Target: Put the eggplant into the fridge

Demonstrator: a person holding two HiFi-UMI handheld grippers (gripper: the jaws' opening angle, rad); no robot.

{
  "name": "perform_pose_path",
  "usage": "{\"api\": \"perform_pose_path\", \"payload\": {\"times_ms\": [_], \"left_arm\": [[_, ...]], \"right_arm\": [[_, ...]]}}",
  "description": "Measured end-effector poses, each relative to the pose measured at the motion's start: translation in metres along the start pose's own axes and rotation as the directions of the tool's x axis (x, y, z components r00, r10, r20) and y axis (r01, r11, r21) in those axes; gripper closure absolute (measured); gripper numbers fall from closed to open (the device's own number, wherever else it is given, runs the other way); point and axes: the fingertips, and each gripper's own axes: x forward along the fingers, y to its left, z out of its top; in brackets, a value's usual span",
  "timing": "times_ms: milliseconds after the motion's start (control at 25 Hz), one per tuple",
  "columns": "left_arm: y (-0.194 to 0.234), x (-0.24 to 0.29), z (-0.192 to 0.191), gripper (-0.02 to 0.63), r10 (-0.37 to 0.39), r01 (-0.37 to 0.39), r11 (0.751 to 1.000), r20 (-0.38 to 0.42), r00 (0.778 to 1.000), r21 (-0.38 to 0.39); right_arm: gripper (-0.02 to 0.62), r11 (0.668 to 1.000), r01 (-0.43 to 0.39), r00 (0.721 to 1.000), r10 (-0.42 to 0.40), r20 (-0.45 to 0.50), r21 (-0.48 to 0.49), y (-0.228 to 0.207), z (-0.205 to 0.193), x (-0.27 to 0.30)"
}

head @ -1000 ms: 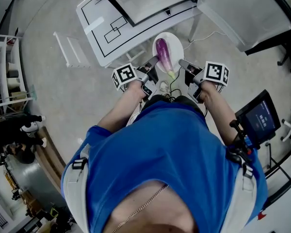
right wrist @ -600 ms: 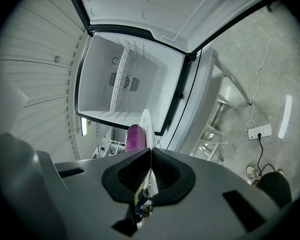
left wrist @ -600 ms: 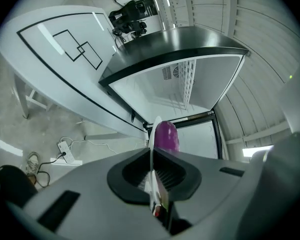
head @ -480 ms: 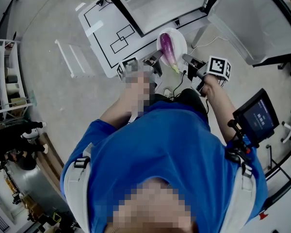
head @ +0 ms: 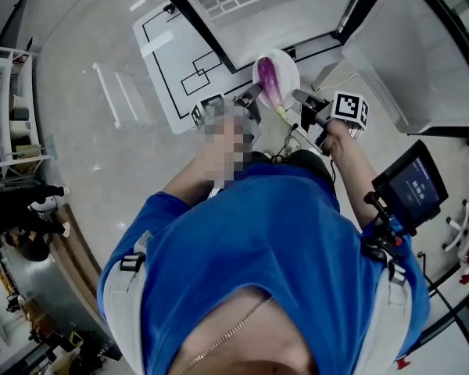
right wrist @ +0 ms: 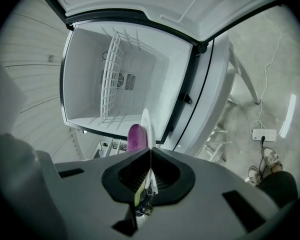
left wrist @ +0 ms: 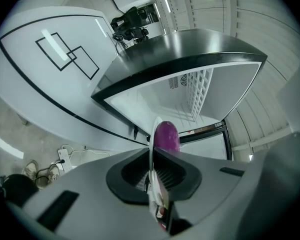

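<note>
L gripper (head: 252,94) & R gripper (head: 298,98) jaws both pinch plate (head: 289,70) rim; eggplant (head: 266,80) lies on it, near open fridge (head: 250,6). Risk: uneven hands tilt plate, eggplant rolls off.

Under you spreads a pale grey floor (head: 78,178), with a white table (head: 162,76) marked in black rectangle outlines ahead, a white shelf rack (head: 8,108) at your left, a small lit screen (head: 414,184) at your right, and a white power strip (right wrist: 263,134) lying on the floor.
</note>
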Motion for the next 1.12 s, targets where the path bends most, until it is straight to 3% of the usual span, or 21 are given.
{"api": "perform_pose_path", "payload": {"times_ms": [400,800,1120], "left_arm": [[0.01,0.024,0.045,0.58,0.029,-0.028,1.0,0.129,0.991,-0.01],[0.023,0.017,0.058,0.58,0.058,-0.051,0.998,0.2,0.978,-0.041],[0.051,0.018,0.06,0.581,0.066,-0.054,0.997,0.237,0.969,-0.056]], "right_arm": [[0.584,1.0,-0.009,0.997,0.011,-0.073,0.024,-0.014,0.046,0.033],[0.584,0.999,-0.021,0.996,0.023,-0.09,0.028,-0.017,0.08,0.061],[0.584,0.999,-0.019,0.994,0.022,-0.107,0.03,-0.047,0.103,0.103]]}}
